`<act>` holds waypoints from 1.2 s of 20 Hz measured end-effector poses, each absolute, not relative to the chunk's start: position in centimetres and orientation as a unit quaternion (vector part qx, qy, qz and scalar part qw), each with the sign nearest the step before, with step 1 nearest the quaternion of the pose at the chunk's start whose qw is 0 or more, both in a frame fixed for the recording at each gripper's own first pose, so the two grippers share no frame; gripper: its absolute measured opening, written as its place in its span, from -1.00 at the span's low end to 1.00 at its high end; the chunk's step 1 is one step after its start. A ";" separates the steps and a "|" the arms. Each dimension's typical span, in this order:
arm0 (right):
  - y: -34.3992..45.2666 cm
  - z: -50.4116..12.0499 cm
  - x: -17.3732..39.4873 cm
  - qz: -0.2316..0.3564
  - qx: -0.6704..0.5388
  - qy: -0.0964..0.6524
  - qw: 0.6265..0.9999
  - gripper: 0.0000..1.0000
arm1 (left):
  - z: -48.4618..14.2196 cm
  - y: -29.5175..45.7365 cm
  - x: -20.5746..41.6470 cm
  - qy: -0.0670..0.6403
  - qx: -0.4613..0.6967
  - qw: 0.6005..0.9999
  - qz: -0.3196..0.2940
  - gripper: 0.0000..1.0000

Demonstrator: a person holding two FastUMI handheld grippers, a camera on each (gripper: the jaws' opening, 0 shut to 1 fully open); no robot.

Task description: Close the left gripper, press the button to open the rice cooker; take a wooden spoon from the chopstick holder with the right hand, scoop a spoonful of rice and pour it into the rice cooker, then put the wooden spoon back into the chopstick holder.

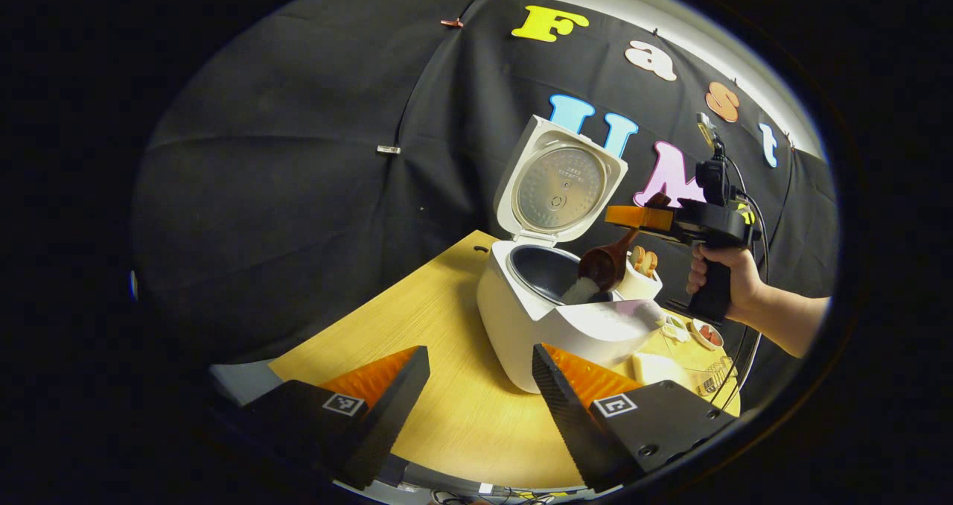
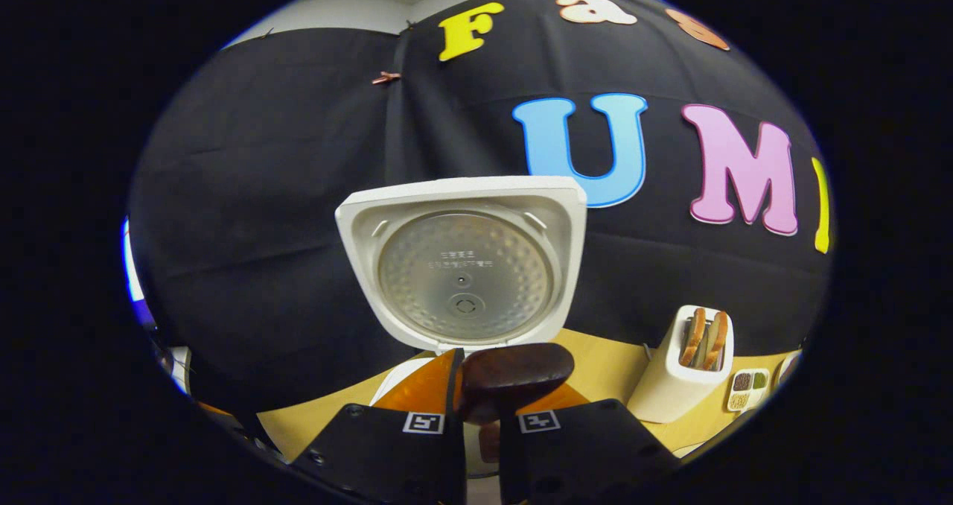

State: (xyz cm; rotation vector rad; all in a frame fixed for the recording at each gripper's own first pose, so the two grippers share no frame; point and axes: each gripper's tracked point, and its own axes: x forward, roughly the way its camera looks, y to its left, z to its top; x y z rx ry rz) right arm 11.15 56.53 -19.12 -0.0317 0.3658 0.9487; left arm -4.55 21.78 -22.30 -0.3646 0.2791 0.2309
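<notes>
Rice cooker (image 1: pixel 543 319) is sitting lid-up on the wooden table (image 1: pixel 447 408), right gripper (image 1: pixel 633 217) is clamping the wooden spoon (image 1: pixel 603 265) and tipping rice into the pot, chopstick holder (image 2: pixel 681 375) is standing just beside, left gripper (image 1: pixel 480 386) is hanging released in front.

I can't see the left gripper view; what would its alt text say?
A hand-held gripper tips a wooden spoon so that rice pours into an open white rice cooker on a wooden table. The cooker's lid stands upright, and a white chopstick holder sits just behind it.
</notes>
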 end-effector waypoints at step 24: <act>33.8 -7.2 17.8 0.265 0.260 0.181 0.911 -0.58 | -16.7 15.3 -2.2 0.083 -0.177 0.979 0.063 0.92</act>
